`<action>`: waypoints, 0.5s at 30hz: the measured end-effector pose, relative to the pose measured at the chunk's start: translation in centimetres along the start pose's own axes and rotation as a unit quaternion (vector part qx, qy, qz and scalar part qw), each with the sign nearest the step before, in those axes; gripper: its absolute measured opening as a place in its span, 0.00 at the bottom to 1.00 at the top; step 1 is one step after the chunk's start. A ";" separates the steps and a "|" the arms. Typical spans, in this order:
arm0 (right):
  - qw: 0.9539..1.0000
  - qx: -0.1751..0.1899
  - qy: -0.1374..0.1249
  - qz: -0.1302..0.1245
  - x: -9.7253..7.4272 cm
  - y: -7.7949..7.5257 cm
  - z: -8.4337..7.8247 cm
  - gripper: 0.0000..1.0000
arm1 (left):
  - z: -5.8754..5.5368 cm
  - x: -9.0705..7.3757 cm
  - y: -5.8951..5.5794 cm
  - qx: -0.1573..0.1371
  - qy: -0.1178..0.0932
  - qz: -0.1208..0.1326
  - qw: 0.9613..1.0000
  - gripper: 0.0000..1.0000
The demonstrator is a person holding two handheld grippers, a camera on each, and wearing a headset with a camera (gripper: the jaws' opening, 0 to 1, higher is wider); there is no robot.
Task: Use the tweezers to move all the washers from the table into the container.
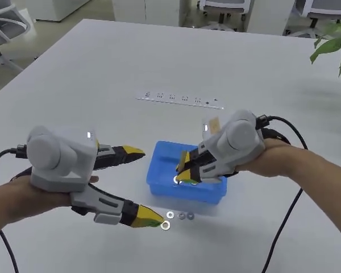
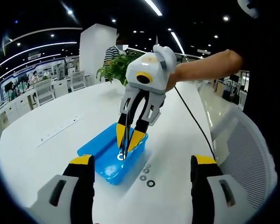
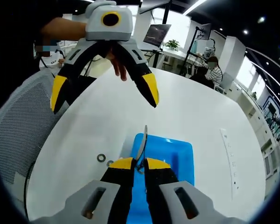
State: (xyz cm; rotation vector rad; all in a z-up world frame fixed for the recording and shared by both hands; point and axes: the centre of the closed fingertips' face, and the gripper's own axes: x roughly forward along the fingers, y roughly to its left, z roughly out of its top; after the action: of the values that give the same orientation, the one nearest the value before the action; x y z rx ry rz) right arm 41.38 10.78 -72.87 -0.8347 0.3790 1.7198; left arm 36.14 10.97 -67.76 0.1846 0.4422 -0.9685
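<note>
A blue container [image 1: 159,185] [image 2: 98,151] [image 3: 177,154] sits on the white table. My right gripper [image 1: 187,170] [image 2: 130,135] [image 3: 140,163] hangs over it, shut on thin metal tweezers [image 3: 141,147] [image 2: 125,140] that point down into it. A washer [image 2: 121,157] [image 1: 177,180] lies at the tweezer tips inside the container; whether it is pinched I cannot tell. Several washers [image 1: 181,216] [image 2: 150,183] [image 3: 101,157] lie on the table just in front of the container. My left gripper [image 1: 142,185] [image 2: 142,161] [image 3: 105,93] is open, empty, left of the container, its lower jaw beside the washers.
A white power strip [image 1: 179,98] lies flat on the table beyond the container. A green plant [image 1: 335,51] stands at the far right edge. Office chairs [image 1: 5,28] ring the far side. A black cable [image 1: 284,216] trails from the right gripper.
</note>
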 end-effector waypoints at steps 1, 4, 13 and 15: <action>1.000 0.002 0.001 0.001 0.1 -0.1 -0.1 0.09 | 0.0 0.0 0.1 0.000 0.001 0.000 1.000 0.90; 1.000 0.005 0.003 0.002 0.4 -0.3 -0.5 0.09 | -0.2 0.0 0.4 0.001 0.004 0.004 1.000 0.89; 1.000 0.015 0.008 0.006 1.1 -0.8 -1.7 0.09 | 0.0 0.3 1.1 0.000 0.004 0.004 1.000 0.83; 1.000 0.016 0.010 0.005 1.1 -0.8 -1.9 0.09 | 0.0 0.5 1.2 0.000 0.005 0.003 1.000 0.80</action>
State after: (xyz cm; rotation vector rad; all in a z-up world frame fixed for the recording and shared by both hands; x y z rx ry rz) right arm 42.67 10.65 -74.84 -0.8294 0.4246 1.7117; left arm 37.40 11.30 -68.02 0.1913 0.4506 -0.9612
